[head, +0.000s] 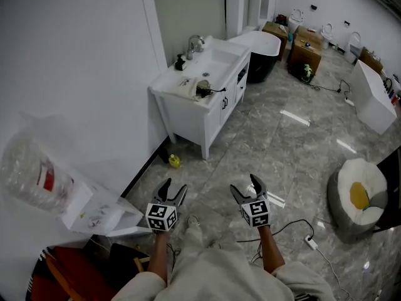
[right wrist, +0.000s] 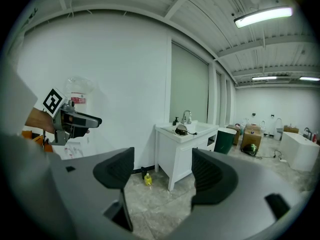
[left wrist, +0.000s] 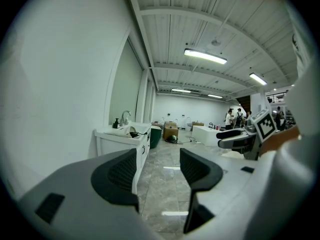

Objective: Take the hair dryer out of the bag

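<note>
A white vanity [head: 207,115] with a sink and tap stands against the wall, a few steps ahead of me. On its counter lies a pale bag [head: 190,86] with a black corded object [head: 204,91] at its mouth, too small to identify; the same dark object [right wrist: 181,129] shows in the right gripper view. My left gripper [head: 172,192] and right gripper [head: 247,185] are held side by side at waist height, far short of the vanity. Both are open with nothing between the jaws. Each camera sees the other one: right gripper [left wrist: 240,136], left gripper [right wrist: 75,120].
A small yellow bottle [head: 174,161] stands on the floor by the vanity's leg. A clear plastic bag [head: 37,174] and a white box [head: 100,212] sit at my left. A dark bathtub [head: 260,49], cardboard boxes [head: 305,52], a round seat [head: 360,196] and floor cables [head: 294,227] lie farther off.
</note>
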Motion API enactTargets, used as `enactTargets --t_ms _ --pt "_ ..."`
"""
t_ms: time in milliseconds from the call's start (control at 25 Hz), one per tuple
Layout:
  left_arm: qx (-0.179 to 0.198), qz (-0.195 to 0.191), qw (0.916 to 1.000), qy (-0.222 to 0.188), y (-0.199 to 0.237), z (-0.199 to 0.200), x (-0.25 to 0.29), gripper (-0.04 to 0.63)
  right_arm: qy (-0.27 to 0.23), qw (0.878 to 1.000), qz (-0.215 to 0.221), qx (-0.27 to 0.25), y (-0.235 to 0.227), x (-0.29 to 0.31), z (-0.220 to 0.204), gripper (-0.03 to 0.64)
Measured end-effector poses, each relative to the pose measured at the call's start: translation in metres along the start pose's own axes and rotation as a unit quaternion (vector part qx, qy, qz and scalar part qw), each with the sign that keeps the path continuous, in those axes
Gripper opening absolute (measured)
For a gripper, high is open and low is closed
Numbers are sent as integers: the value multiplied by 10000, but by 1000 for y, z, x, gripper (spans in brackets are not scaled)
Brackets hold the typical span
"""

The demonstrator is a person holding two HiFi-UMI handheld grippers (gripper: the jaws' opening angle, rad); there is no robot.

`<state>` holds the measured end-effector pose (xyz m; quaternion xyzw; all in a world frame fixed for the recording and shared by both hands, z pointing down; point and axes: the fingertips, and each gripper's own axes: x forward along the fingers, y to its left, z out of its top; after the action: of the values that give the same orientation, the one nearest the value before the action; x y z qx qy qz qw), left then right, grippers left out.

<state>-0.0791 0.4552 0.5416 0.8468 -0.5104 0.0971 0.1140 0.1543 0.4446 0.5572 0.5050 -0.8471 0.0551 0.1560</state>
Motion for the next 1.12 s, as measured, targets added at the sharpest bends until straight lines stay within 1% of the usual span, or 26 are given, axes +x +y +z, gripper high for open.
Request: enactTargets --t_ms 320,520,800,1120 --pt "-8 -52 10000 39 15 5 43 253 38 10000 -1 -16 -20 35 3 344" --pt "-16 -128 9999 62 33 12 83 253 92 9999 -54 -37 -40 69 8 339" --pt "-64 -286 9995 105 75 27 150 253 216 9996 -166 -51 -66 132 23 339" --pt "-30 -539 9985 127 128 65 223 253 250 9991 -340 -20 -93 208 62 337"
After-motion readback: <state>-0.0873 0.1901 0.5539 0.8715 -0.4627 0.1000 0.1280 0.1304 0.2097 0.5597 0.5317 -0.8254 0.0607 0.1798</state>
